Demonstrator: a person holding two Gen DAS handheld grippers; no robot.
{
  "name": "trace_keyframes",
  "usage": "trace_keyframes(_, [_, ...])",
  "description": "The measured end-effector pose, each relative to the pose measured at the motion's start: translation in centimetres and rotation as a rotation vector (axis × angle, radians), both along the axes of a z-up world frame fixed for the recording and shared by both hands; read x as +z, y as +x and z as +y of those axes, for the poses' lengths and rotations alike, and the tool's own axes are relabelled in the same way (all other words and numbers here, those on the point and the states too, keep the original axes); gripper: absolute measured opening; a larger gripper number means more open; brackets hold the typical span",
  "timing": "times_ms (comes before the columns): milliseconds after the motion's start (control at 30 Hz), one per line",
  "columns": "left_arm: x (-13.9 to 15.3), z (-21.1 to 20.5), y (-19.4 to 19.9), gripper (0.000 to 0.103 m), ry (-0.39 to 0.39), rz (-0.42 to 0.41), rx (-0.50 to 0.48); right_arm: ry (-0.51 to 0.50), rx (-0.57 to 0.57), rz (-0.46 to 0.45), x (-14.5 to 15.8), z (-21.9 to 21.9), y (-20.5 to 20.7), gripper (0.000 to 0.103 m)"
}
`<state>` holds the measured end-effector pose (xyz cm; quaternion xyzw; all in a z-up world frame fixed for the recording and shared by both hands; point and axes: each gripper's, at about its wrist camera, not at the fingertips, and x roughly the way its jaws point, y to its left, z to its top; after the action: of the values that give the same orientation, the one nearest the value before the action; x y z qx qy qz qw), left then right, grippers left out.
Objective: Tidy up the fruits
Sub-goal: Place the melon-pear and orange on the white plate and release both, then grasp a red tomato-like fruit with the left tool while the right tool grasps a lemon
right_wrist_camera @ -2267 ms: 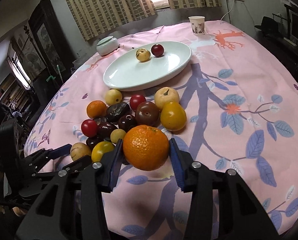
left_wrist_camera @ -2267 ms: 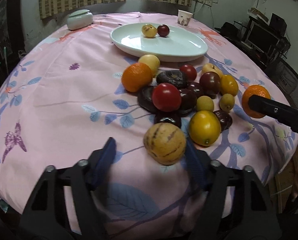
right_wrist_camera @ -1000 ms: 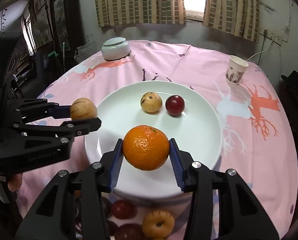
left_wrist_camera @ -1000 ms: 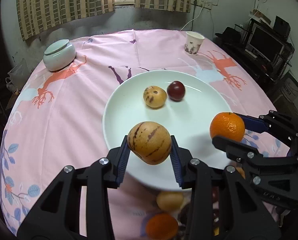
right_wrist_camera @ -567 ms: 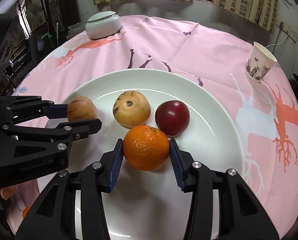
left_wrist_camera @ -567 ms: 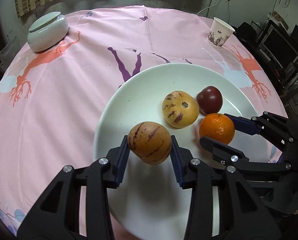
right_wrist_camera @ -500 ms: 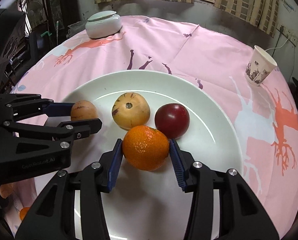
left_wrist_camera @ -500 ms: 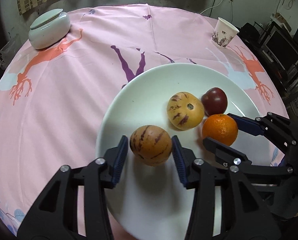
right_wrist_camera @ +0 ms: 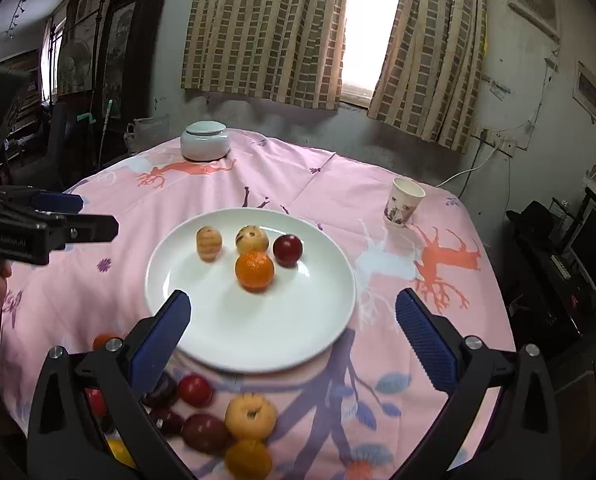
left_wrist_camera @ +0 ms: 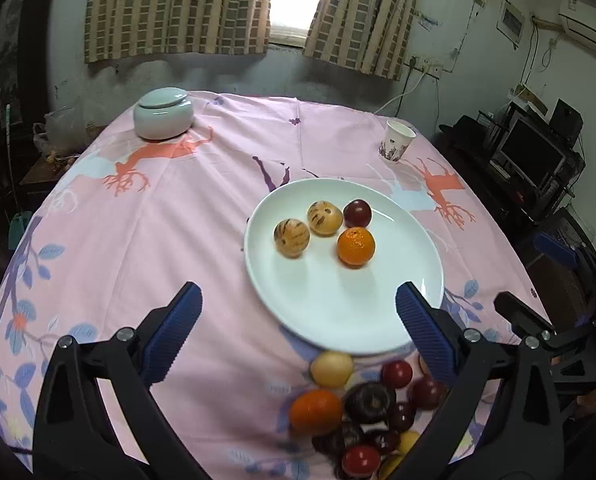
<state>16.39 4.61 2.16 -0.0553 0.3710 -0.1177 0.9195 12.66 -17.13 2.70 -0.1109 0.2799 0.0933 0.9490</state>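
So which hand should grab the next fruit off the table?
Probably left. The left gripper is open, and the fruit pile lies just below it; the right gripper, also open, hangs over the plate.

A lived-in home room: a round table under a pink printed tablecloth [left_wrist_camera: 170,216], checked curtains [right_wrist_camera: 266,32] at a small window, a lidded ceramic jar [left_wrist_camera: 164,113], a computer monitor [left_wrist_camera: 531,156].

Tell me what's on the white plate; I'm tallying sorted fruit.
The white plate holds four fruits: an orange, a dark red plum and two striped tan fruits. None is hidden in either view.
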Motion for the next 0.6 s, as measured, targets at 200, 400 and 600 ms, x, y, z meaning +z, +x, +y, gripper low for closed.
trace_keyframes(200, [-3.2, 0.4, -8.9, 0.100, 0.071, -0.029, 0.078, 0.162, -0.015, 0.121, -3.6, -1.0, -8.7, 0.102])
trace_keyframes(400, [-6.6, 0.1, -12.5, 0.100, 0.179, 0.014, 0.064, 0.371, 0.091, 0.286, -6.4, 0.5, -10.6, 0.067])
trace_keyframes(600, [-6.4, 1.9, -14.0, 0.100, 0.156, 0.000, 0.105, 0.324, 0.189, 0.356, -8.0, 5.0, -10.8, 0.062])
